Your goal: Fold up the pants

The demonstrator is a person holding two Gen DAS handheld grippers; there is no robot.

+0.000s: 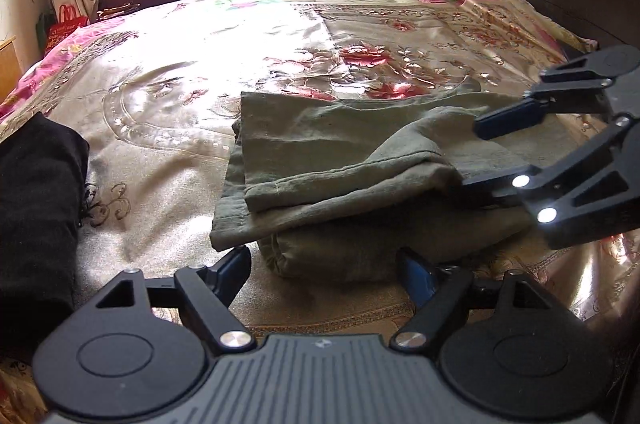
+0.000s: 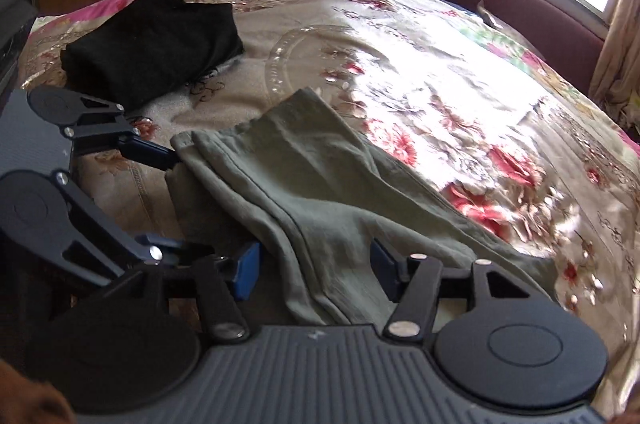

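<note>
I see the folded olive-green cotton pants [image 1: 360,159] lying on the bed's shiny floral satin bedspread [image 1: 168,71], roughly mid-bed, layers stacked unevenly. My left gripper [image 1: 324,270] sits at the near edge of the bundle with its jaws spread wide, blue pads either side of the fold and not pressing it. My right gripper [image 2: 316,268] has its jaws parted too, with pant fabric running loose between them; nothing is pinched. A folded black garment [image 2: 152,43] lies apart on the bedspread, off to the left gripper's side.
</note>
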